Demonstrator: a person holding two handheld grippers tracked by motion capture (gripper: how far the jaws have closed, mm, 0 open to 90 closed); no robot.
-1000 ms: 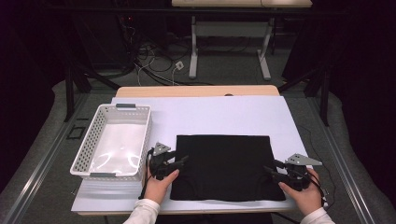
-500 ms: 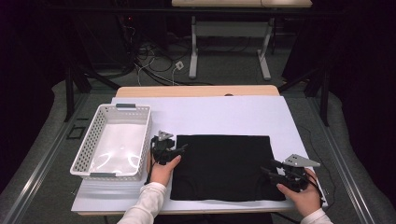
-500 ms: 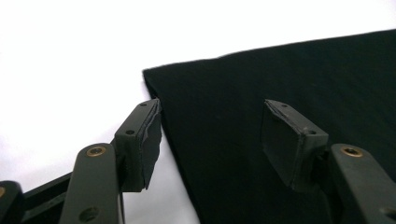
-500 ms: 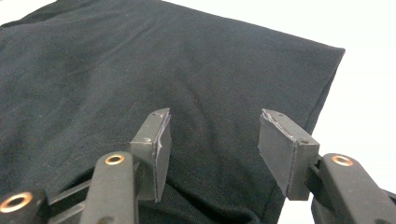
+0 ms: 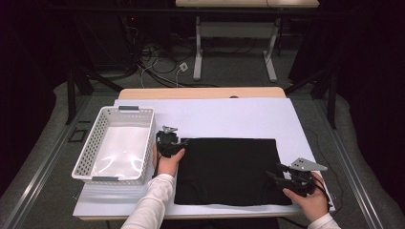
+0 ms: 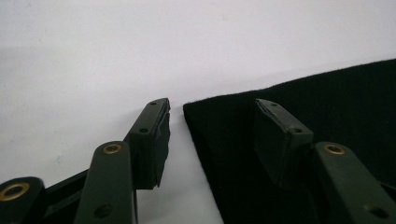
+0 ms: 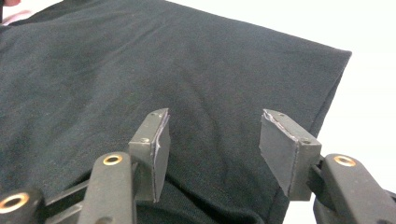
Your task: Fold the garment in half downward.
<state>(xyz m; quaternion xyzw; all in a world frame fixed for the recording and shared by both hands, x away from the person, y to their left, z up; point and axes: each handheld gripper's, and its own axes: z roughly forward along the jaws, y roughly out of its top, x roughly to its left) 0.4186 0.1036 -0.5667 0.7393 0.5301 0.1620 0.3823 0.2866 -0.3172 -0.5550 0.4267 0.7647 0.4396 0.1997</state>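
Both tongs are wide open. The left gripper point(image 6: 212, 126) sits at the black cloth point(image 5: 229, 169) corner; the right gripper point(image 7: 212, 140) hides some cloth.

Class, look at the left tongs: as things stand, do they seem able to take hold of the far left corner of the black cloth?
Probably yes. The left tongs stand open right at the corner of the black cloth, one jaw over the white table cover, the other over the cloth, and nothing lies between.

Black cloth point(image 5: 228, 169) beside white basket point(image 5: 116, 143)
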